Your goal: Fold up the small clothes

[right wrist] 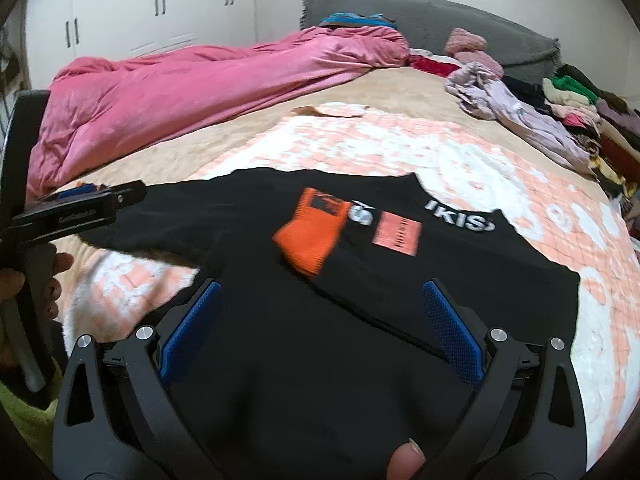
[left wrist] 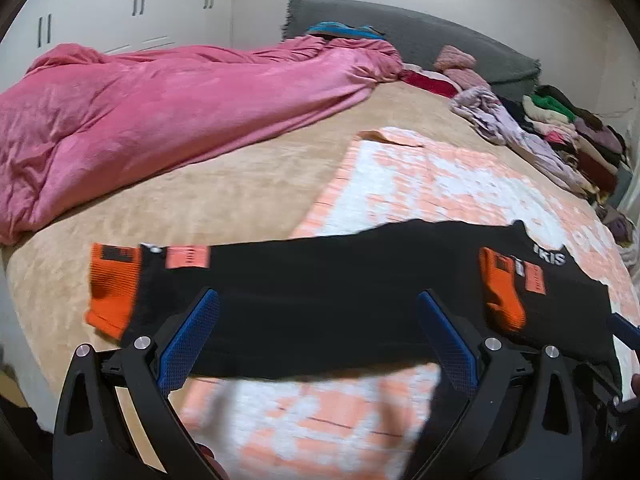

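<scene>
Black shirt [right wrist: 280, 340] lies flat on the bed; left claw [left wrist: 318, 312] and right claw [right wrist: 320, 304] both gape apart.

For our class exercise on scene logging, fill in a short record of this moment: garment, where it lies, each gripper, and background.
garment: black garment with orange cuffs, spread flat
surface: peach-and-white blanket on the bed
left gripper: jaws open, over the garment
right gripper: jaws open, over the garment
background: pink duvet, pile of clothes
</scene>
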A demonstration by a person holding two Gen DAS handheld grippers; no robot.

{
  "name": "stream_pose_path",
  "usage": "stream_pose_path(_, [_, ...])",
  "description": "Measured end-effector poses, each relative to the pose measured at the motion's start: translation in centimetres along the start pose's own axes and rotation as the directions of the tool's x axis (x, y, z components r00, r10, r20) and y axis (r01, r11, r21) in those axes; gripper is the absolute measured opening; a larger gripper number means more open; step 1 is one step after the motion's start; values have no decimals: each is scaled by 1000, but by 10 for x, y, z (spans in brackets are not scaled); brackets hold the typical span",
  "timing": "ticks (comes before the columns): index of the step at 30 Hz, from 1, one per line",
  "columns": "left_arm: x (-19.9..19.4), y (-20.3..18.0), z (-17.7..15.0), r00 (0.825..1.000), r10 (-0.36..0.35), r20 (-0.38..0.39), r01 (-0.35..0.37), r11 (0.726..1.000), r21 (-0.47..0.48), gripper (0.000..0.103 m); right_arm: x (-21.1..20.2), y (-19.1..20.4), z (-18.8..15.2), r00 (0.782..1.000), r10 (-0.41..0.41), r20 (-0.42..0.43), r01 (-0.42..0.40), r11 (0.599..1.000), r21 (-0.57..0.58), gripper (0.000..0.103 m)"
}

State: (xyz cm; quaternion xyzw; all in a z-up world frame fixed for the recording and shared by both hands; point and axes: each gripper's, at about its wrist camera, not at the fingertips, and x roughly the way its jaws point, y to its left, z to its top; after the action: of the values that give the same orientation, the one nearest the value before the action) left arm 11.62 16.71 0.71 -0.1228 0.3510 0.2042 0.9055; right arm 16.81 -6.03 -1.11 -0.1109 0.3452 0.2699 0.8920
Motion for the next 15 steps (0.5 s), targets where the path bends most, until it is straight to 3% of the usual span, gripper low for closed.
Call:
stream_pose_path(4, [1, 27, 3, 998, 55, 13, -54, 997, -50, 99, 4, 21, 6, 1000, 10, -6, -10, 999, -34, 94])
stream_pose_path(8, [4, 52, 5, 998, 62, -1, -62, 991, -115, 99, 7, 38, 11, 1000, 23, -10, -24, 998, -53, 94])
stream_pose_path(15, [6, 97, 5, 989, 150, -17, -150, 968, -199, 99, 10, 65, 19, 999, 40, -8, -40, 995, -91, 94])
